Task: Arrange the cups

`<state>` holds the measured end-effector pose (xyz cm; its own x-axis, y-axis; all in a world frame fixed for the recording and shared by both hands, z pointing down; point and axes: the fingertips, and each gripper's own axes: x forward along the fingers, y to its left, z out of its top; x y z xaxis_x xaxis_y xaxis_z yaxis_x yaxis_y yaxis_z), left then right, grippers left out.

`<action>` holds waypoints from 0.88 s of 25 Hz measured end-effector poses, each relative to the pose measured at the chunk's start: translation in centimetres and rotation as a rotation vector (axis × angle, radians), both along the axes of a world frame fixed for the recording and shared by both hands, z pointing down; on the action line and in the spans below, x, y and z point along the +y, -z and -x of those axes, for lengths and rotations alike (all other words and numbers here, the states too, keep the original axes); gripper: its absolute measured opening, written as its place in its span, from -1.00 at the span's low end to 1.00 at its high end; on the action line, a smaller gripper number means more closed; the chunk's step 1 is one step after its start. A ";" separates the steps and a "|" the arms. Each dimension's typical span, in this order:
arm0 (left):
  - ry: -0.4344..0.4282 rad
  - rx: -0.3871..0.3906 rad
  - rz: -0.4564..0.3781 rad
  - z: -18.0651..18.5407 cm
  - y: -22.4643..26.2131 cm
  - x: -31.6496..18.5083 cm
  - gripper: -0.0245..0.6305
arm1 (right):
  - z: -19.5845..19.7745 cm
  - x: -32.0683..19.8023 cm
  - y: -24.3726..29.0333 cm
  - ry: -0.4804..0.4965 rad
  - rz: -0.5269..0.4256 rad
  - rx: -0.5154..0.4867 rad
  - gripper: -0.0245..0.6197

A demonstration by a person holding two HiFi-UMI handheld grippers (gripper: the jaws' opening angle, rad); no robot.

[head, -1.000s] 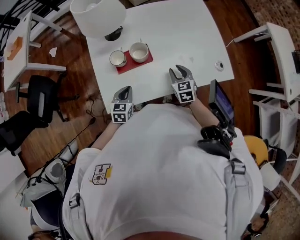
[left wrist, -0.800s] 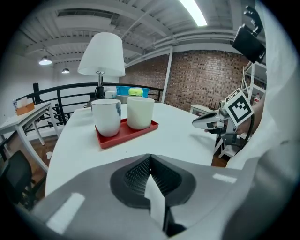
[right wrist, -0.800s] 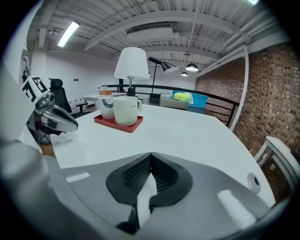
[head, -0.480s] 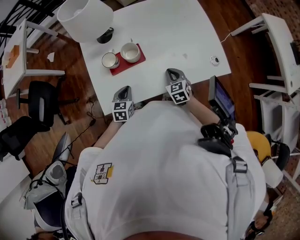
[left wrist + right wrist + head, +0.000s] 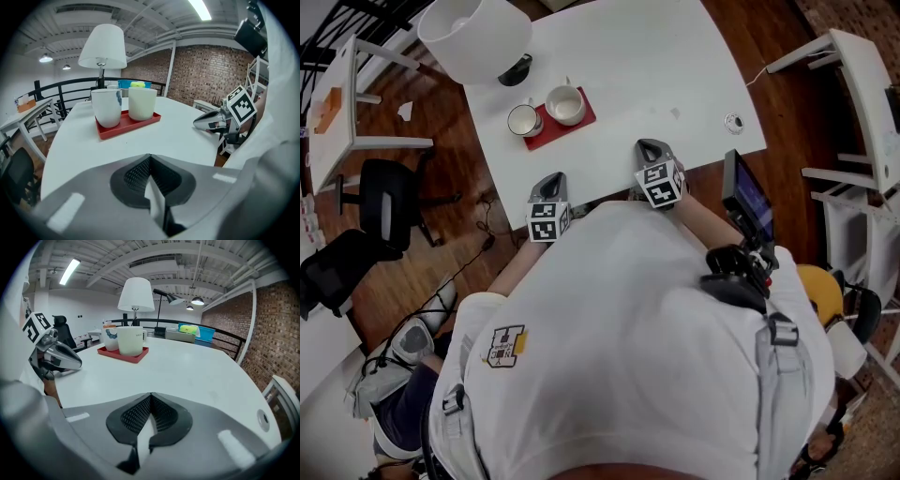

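Observation:
Two white cups stand side by side on a red tray (image 5: 572, 126) on the white table (image 5: 666, 75): one cup (image 5: 524, 120) on the left, the other cup (image 5: 565, 104) on the right. In the left gripper view the same cups (image 5: 107, 107) (image 5: 142, 103) sit on the tray (image 5: 126, 125) ahead. My left gripper (image 5: 549, 181) is at the table's near edge, shut and empty. My right gripper (image 5: 649, 150) rests over the near edge too, shut with nothing between its jaws, well short of the tray.
A large white lamp shade (image 5: 473, 36) with a dark base (image 5: 516, 68) stands behind the tray. A small round fitting (image 5: 732, 122) sits near the table's right edge. A dark chair (image 5: 386, 197) and white side tables (image 5: 337, 94) stand on the wooden floor around.
The right gripper's jaws were open a second ago and are now shut. Both grippers have drawn back slightly toward the table's near edge.

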<state>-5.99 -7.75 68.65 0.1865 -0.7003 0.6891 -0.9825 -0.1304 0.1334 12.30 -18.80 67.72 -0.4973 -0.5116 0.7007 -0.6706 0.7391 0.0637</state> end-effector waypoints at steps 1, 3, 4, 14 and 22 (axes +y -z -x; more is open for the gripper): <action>-0.002 0.000 0.001 0.0 -0.1 0.0 -0.92 | 0.1 0.0 0.0 0.000 -0.002 0.000 -0.92; -0.002 -0.004 0.004 0.1 -0.2 0.1 -0.92 | 0.2 -0.1 0.1 0.001 -0.003 -0.001 -0.92; 0.000 -0.006 0.005 0.2 -0.2 0.1 -0.92 | 0.2 -0.1 0.1 0.003 -0.004 -0.001 -0.92; 0.010 -0.012 0.000 0.3 0.3 0.1 -0.92 | 0.4 -0.1 0.3 0.015 -0.011 0.007 -0.92; 0.008 -0.015 -0.002 0.1 0.4 -0.1 -0.92 | 0.5 -0.2 0.4 0.018 -0.018 0.008 -0.92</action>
